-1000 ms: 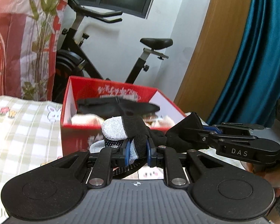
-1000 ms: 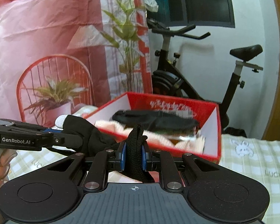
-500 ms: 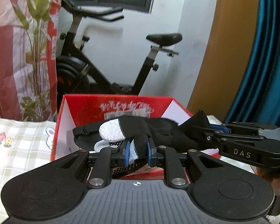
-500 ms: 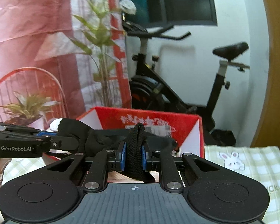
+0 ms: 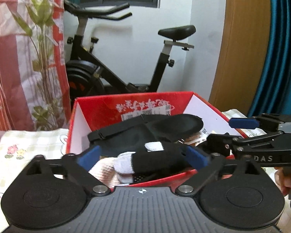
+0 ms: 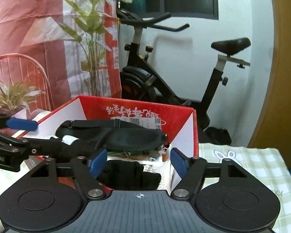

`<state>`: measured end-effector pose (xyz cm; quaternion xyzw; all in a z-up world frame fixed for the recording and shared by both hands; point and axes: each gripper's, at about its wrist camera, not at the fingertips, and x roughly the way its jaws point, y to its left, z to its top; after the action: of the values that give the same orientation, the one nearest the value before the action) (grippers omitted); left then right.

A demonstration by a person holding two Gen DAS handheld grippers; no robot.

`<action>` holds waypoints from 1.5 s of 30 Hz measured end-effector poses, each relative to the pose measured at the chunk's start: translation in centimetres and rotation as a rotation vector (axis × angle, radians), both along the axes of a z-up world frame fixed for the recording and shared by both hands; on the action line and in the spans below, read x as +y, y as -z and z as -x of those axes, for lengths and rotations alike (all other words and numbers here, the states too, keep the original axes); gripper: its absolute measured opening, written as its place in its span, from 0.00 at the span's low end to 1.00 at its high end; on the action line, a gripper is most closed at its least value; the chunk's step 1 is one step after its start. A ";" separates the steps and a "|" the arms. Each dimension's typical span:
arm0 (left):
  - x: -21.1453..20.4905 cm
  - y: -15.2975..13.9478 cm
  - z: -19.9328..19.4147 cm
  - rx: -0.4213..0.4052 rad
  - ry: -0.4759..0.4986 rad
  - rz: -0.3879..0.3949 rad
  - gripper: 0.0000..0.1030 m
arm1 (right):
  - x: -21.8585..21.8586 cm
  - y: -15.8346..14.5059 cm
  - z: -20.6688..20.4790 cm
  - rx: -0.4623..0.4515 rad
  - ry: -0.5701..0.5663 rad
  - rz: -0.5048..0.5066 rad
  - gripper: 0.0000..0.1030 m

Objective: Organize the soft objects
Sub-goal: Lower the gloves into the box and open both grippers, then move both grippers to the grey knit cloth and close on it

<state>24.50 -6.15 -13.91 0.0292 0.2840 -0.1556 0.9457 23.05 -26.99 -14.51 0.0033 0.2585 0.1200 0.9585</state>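
While both hand-held grippers [image 5: 143, 158] [image 6: 137, 164] opening, glove [image 5: 155, 161] loose atop red box [image 5: 99, 104]; exercise bike [image 5: 114, 71] behind.

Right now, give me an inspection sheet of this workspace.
Surface: green checked tablecloth with rabbit prints.
Job's things: black glove with grey fingertips in the red box, over a black eye mask; pale knit item beneath.
Clutter: nothing seen.
Grippers: left gripper opening, glove between its fingers, released; right gripper opening above the glove's cuff.
Cables: nothing seen.
Surroundings: exercise bike, plant, blue curtain.
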 end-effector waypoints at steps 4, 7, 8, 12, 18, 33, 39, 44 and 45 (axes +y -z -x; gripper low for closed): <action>0.2 -0.2 0.8 -0.004 -0.013 -0.021 1.00 | 0.2 -0.2 1.0 -0.007 0.000 0.014 0.88; 0.6 -0.2 1.6 -0.003 -0.033 -0.031 1.00 | 0.3 -0.3 2.2 -0.025 0.002 0.024 0.96; 0.7 -0.3 1.9 -0.002 -0.039 -0.036 1.00 | 0.3 -0.3 2.8 -0.038 0.014 0.025 0.99; 1.3 -0.1 3.7 -0.019 -0.055 -0.090 1.00 | -0.1 -0.1 5.2 -0.063 0.036 -0.005 0.99; 2.9 1.4 6.0 0.005 -0.046 -0.098 1.00 | -0.6 2.5 8.2 -0.007 0.127 -0.026 0.99; 4.2 8.3 7.6 0.185 -0.030 -0.030 0.90 | -0.5 9.8 12.4 0.161 0.216 -0.108 0.83; 5.0 9.7 8.0 0.221 -0.035 -0.013 0.69 | -1.1 10.7 12.6 0.155 0.245 -0.134 0.78; 5.4 10.1 8.6 0.212 -0.042 0.024 0.60 | -1.5 10.9 13.1 0.150 0.247 -0.145 0.74; 5.3 10.1 8.8 0.209 -0.042 0.026 0.58 | -1.6 10.9 13.2 0.150 0.246 -0.148 0.73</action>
<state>15.75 -0.86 -24.03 -0.0052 0.3796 -0.1416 0.9142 9.86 -28.58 -25.45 0.1146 0.3174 0.0198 0.9411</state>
